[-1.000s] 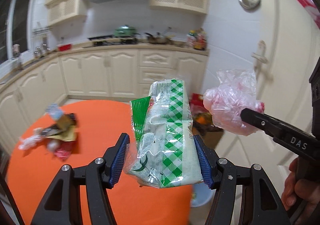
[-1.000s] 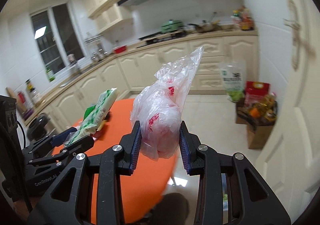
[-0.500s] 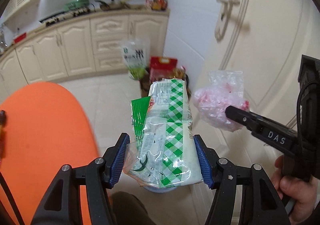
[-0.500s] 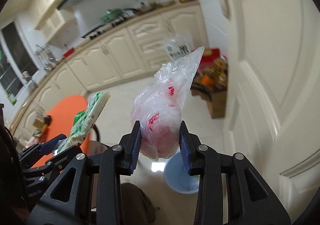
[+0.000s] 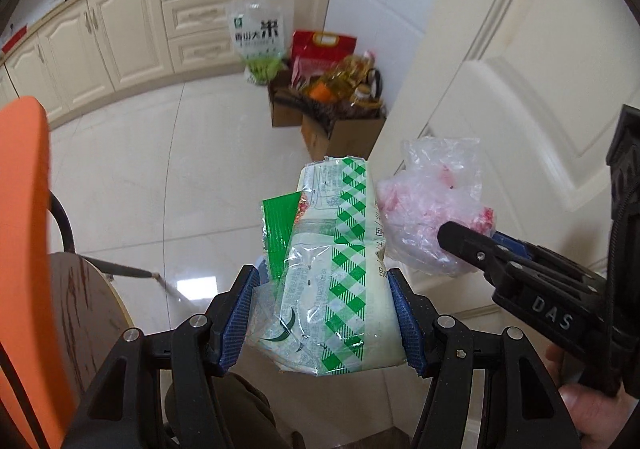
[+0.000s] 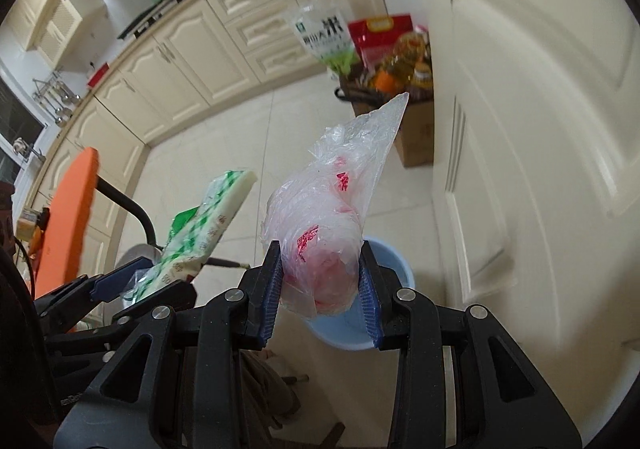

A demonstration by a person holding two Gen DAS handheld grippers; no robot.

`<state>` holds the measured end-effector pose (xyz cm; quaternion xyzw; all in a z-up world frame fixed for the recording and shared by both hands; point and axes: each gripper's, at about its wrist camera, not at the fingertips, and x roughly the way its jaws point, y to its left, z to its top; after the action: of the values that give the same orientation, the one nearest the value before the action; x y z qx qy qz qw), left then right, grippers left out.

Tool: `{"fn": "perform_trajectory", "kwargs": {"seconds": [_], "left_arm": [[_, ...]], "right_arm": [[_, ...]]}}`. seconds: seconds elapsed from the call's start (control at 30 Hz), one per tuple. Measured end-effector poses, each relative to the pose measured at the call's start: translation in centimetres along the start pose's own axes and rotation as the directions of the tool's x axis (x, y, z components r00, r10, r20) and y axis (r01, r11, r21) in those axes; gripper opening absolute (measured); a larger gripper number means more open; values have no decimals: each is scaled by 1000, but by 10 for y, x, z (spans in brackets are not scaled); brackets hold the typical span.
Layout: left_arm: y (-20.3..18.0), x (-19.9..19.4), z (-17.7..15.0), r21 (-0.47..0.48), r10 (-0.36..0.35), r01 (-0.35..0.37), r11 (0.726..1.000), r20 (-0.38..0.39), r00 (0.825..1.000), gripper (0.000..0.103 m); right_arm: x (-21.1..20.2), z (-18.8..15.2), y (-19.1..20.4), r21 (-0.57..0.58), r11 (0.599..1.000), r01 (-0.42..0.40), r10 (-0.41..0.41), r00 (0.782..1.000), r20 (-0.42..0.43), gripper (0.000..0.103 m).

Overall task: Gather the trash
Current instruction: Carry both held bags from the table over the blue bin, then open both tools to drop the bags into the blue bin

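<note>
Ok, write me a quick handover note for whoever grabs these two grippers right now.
Left gripper: shut on the green-checked wrapper.
Right gripper: shut on the crumpled clear plastic bag with red print.
Both are held over the kitchen floor, away from the orange table. The light blue bin sits on the floor just beyond the right gripper, beside the door.
Done: both pieces picked up.
Left: drop both into the bin; whether more trash remains on the table cannot be seen.

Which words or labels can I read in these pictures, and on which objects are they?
"DAS": right gripper, on its body.
"米": white and green bag by the cabinets; its smaller text is blurred.
Green checked wrapper: print too small.
Clear bag: red print unreadable.
</note>
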<state>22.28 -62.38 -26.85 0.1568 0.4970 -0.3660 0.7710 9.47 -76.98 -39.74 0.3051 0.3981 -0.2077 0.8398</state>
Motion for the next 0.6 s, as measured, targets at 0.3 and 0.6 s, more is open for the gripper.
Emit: {"fn": "perform_trajectory", "kwargs": {"seconds": [0.3,0.6], "left_arm": [[7,53,30,-40,-5,1,999,-89,996,60],[18,89,49,-66,42,-55,996,-181,983,91]], "right_arm": [[36,-1,-8,19,1000,15,-14,997,-71,34],[63,4,-17,75,997,34,-25,993,-115,53]]}}
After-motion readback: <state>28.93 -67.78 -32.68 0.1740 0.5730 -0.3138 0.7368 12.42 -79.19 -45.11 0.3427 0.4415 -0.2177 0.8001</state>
